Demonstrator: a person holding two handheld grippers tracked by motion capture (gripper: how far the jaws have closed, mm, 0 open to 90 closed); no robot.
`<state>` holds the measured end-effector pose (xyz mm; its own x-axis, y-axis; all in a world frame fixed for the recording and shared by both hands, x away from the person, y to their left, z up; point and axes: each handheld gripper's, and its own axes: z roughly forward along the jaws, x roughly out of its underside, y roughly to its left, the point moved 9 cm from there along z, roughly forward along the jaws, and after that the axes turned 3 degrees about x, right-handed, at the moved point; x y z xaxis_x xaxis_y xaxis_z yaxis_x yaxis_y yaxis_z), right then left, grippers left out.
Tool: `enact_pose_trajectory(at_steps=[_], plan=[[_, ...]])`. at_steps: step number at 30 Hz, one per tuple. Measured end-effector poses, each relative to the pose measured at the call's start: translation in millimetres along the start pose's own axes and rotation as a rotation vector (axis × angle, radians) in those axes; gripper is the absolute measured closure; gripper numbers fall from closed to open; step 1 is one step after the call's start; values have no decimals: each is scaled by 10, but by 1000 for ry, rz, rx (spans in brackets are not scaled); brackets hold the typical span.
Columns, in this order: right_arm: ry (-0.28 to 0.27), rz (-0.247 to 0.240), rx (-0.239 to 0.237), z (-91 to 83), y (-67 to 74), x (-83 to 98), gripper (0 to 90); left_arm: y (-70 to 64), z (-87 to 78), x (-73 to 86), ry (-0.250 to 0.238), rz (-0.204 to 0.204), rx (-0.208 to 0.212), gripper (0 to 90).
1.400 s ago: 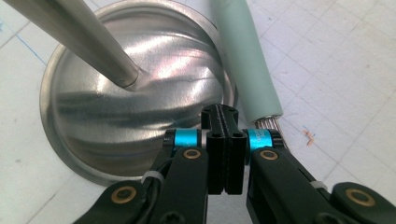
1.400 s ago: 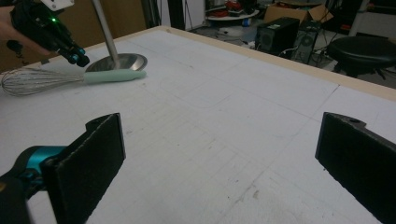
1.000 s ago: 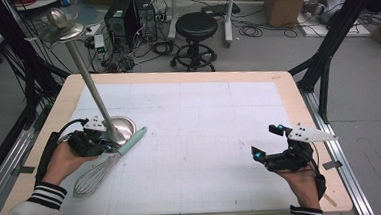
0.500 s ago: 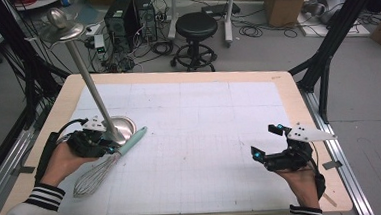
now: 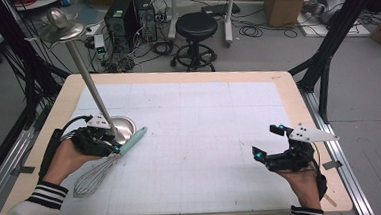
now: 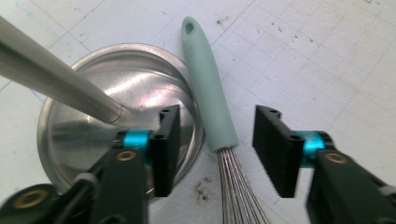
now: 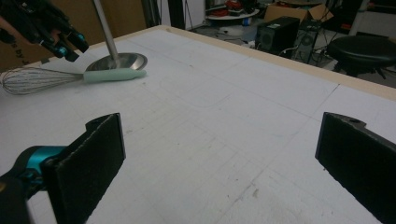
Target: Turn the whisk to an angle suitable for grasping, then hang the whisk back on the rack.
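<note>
A whisk with a mint-green handle (image 5: 133, 139) lies flat on the white table mat, its wire end (image 5: 90, 176) toward the person. My left gripper (image 5: 116, 148) hovers over it. In the left gripper view the handle (image 6: 208, 98) runs between the jaws of the left gripper (image 6: 212, 144), which have just been opening; neither pad touches it. My right gripper (image 5: 268, 143) rests open near the front right of the table. In its own view the right gripper (image 7: 219, 158) has nothing between its jaws, and the whisk (image 7: 114, 74) lies far off.
A metal stand's round base (image 5: 124, 125) sits right beside the whisk handle, and its slanted pole (image 5: 89, 83) rises to a small dish at the top (image 5: 61, 27). The left jaw hangs over the base (image 6: 84, 121). A stool (image 5: 196, 27) and computers stand beyond the table.
The left gripper's jaws stand a little wider apart over the whisk handle. The whisk, the stand and the right gripper have stayed put.
</note>
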<state>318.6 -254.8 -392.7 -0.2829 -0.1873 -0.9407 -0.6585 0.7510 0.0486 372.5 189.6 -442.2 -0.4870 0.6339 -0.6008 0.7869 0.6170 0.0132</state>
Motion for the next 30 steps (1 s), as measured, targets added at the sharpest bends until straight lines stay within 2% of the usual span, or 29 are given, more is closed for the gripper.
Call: enact_pose_trajectory(at_steps=[3, 5, 6, 7, 8, 10, 15, 23, 30], plan=[[-4, -3, 1, -4, -3, -4, 5, -39, 21, -5, 4, 11, 18, 376], [-2, 0, 1, -5, 0, -5, 5, -97, 29, 0, 13, 22, 66, 236], [-3, -1, 1, -3, 0, -5, 5, -117, 38, 3, 23, 6, 72, 157], [0, -1, 0, -3, 1, -3, 5, -108, 45, 7, 40, 1, 53, 44], [0, -3, 0, 0, 1, -2, 5, -106, 43, 2, 37, 2, 44, 17], [-1, -3, 0, 7, 5, -4, 5, -119, 35, -2, 32, 5, 56, 17], [-3, -6, -4, 19, 11, -19, 5, -113, 28, 4, 34, 7, 39, 17], [2, -4, -6, 43, 19, -21, 5, -98, 45, 7, 40, 4, 36, 17], [-2, -2, -3, 28, 9, -13, 5, -69, 85, 21, 57, -14, 36, 29]])
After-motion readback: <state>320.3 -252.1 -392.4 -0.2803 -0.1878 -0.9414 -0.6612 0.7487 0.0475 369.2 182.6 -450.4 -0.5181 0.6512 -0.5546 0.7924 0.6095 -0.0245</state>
